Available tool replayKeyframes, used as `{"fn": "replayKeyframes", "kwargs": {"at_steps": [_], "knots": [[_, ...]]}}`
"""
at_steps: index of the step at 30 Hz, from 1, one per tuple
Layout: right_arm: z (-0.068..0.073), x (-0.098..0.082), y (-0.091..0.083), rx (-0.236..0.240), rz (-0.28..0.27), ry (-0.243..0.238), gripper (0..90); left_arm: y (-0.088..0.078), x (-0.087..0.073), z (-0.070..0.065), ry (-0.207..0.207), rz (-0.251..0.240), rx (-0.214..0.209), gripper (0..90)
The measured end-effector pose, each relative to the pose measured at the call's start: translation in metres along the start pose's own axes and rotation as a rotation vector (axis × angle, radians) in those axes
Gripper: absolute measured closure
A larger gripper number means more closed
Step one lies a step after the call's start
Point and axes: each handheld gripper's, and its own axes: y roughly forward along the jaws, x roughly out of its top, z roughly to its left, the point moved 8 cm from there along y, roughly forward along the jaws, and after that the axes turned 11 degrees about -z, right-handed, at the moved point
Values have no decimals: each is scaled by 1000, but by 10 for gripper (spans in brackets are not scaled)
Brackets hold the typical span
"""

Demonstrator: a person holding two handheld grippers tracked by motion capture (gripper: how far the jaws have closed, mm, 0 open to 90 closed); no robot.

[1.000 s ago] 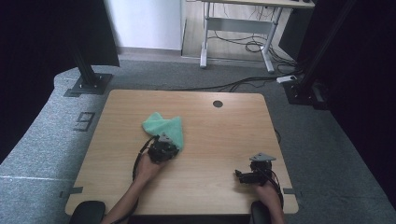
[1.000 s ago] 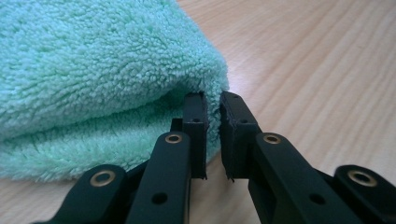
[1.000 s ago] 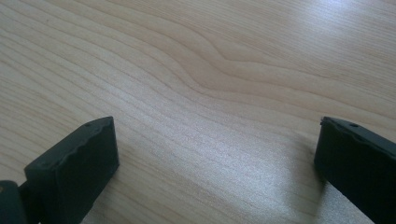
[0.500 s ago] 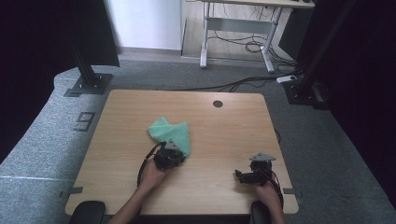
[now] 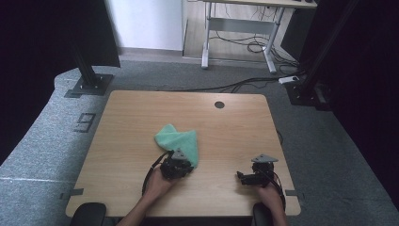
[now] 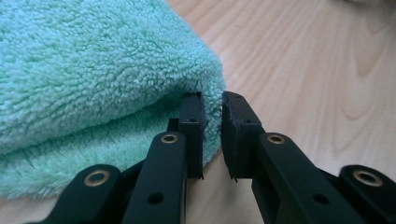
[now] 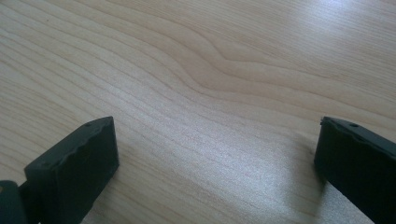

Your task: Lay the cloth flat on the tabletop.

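A mint-green terry cloth lies folded over itself near the middle of the wooden table. My left gripper is at the cloth's near right corner. In the left gripper view the cloth bulges to the left, and my left gripper is shut on its folded edge, with the fabric pinched in the narrow slit between the jaws. My right gripper rests low at the table's near right, apart from the cloth. In its own view the right gripper stands open over bare wood.
A round cable hole sits at the table's far edge. Black cables loop from both grippers by the near edge. Grey carpet surrounds the table, with black stand bases at the far left and far right, and a desk frame beyond.
My left gripper has slid to the right and toward the near edge, dragging the cloth with it. The right gripper has stayed put.
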Motion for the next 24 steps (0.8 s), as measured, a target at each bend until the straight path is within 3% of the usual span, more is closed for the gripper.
{"fn": "replayKeyframes", "kwargs": {"at_steps": [13, 17, 24], "knots": [[0, 0, 0, 0, 0, 0, 0, 5, -2, -31, 10, -2, -61, 765], [0, 0, 0, 0, 0, -1, 0, 4, -1, -33, -11, 6, -87, 680], [0, 0, 0, 0, 0, 0, 0, -13, 10, -30, 19, -9, -59, 569]]}}
